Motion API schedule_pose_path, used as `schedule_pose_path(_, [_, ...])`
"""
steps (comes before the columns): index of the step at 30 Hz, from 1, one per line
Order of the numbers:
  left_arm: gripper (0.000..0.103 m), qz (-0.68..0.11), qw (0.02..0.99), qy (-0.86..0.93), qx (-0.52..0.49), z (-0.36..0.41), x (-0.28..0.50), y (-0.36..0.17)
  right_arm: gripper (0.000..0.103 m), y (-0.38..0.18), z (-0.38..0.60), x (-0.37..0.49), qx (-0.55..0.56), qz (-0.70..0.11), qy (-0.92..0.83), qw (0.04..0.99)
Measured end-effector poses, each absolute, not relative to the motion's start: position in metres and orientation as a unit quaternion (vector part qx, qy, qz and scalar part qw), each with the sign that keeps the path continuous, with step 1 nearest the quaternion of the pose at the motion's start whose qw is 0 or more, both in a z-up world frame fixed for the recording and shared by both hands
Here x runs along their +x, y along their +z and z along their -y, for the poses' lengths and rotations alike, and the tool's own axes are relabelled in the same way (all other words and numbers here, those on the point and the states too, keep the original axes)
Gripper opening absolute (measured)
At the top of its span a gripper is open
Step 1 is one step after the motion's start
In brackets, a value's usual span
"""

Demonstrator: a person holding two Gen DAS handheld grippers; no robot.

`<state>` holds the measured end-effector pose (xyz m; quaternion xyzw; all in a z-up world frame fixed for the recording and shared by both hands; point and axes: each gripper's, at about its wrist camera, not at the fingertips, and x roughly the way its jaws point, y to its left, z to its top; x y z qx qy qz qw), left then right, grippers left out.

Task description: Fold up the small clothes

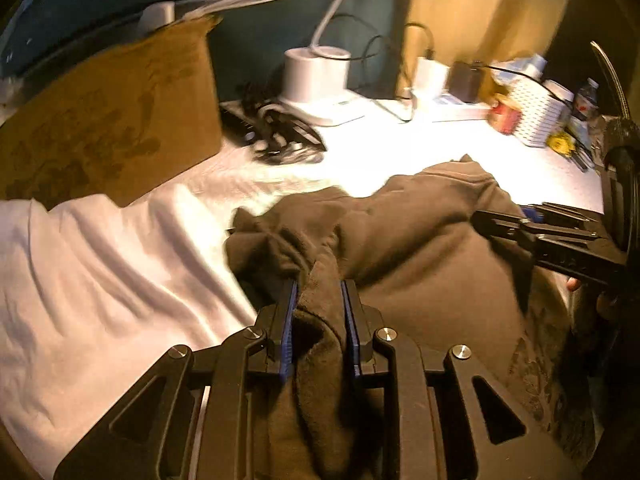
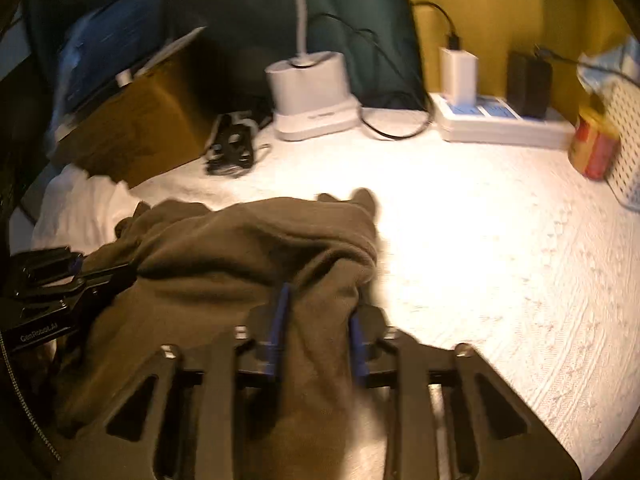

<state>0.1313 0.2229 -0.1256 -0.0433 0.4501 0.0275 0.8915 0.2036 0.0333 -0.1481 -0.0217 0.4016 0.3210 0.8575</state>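
Observation:
A dark brown garment (image 1: 420, 240) lies bunched on a white textured cloth (image 1: 120, 280) over the table. My left gripper (image 1: 319, 286) is shut on a fold of the brown garment at its left edge; the fabric fills the gap between the blue pads. My right gripper (image 2: 320, 304) is shut on the garment's right side (image 2: 248, 240), with cloth draped between and over its fingers. In the left wrist view the right gripper (image 1: 496, 220) reaches in from the right over the garment. In the right wrist view the left gripper (image 2: 116, 272) shows at the left edge.
A brown cardboard box (image 1: 112, 120) stands at the back left. A white lamp base (image 2: 312, 92), black cables (image 2: 232, 148), a power strip with chargers (image 2: 500, 120), a red can (image 2: 592, 148) and a white perforated basket (image 2: 628, 140) line the back and right.

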Motion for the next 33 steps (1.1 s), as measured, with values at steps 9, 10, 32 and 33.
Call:
schedule_pose_path(9, [0.023,-0.465,0.884,0.057,-0.016,-0.226,0.144,-0.131,0.054,-0.149,-0.019,0.229,-0.002,-0.405,0.291,0.867])
schedule_pose_path(10, [0.023,-0.461,0.885,0.060,-0.012,-0.226,0.143,-0.130,0.054,-0.149,-0.019,0.229,-0.004,-0.404,0.291,0.867])
schedule_pose_path(32, [0.059,-0.428,0.902,0.038,-0.036,-0.198,0.086,-0.104,0.054,-0.132,-0.002,0.185,-0.030,-0.383,0.265,0.884])
schedule_pose_path(33, [0.059,-0.431,0.901,0.035,-0.037,-0.197,0.082,-0.105,0.054,-0.132,-0.002,0.182,-0.032,-0.382,0.266,0.884])
